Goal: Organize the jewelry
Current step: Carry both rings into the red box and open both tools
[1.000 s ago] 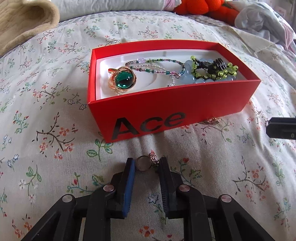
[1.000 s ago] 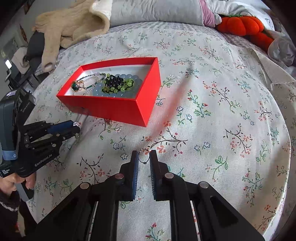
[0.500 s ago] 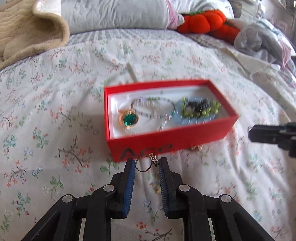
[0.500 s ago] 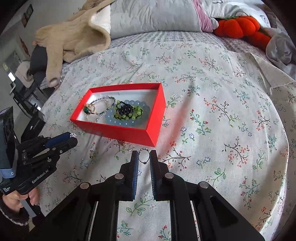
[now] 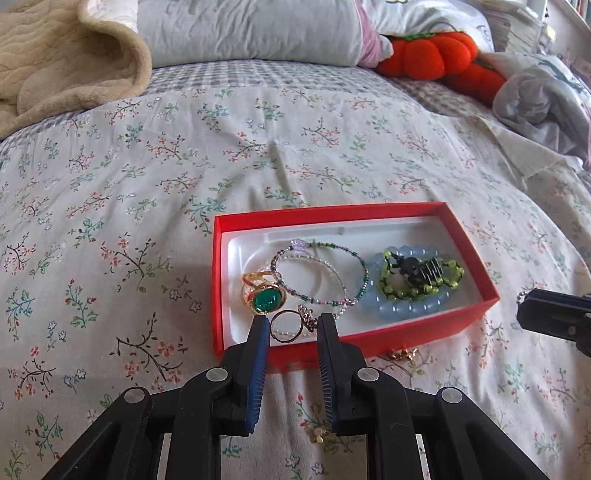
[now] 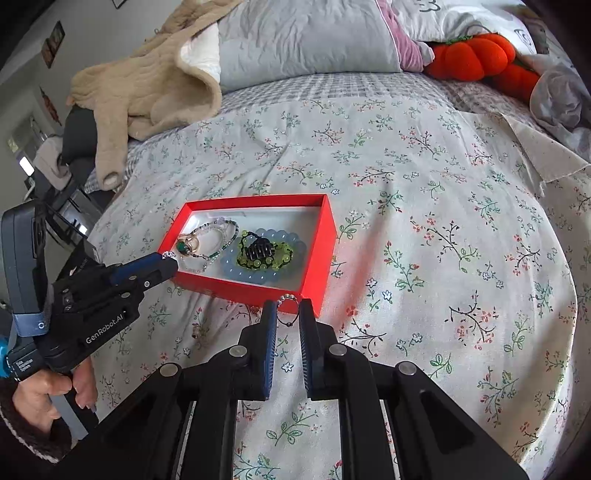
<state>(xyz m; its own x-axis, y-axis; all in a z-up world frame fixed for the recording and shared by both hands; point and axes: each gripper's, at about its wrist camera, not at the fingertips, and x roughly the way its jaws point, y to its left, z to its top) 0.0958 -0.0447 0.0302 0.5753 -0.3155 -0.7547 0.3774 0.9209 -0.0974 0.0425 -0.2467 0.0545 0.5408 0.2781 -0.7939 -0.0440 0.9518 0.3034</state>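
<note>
Your left gripper [image 5: 291, 326] is clamped on a thin ring [image 5: 287, 326] that carries a small sparkling stone cluster on its right side. The ring stands between the two blue-padded fingers [image 5: 258, 343], in front of the near left part of the red box [image 5: 424, 338], above its white lining.

Your right gripper [image 6: 287, 314] is closed on a second small ring [image 6: 289, 309], one with little silver beads along its top. It sits between the fingertips, just in front of the near right corner of the red box.

Inside the box you have, from left to right in the left wrist view, a gold ring with a green stone [image 5: 264, 295], a thin bracelet of small beads [image 5: 321, 275] that touches it, and a pale blue bead bracelet [image 5: 406, 306]. On the blue bracelet lies a green and black bead piece [image 5: 421, 275].

On the floral sheet [image 5: 147, 184], just beside the front wall of the box, lies a small gold-coloured piece [image 5: 402, 355]. Another small pale piece [image 5: 318, 435] lies on the sheet below your left gripper; what it is you cannot tell.

Further away, at the head of the bed, there are a grey pillow [image 5: 251, 29], a beige blanket [image 5: 62, 62] and an orange pumpkin plush [image 5: 432, 51].
</note>
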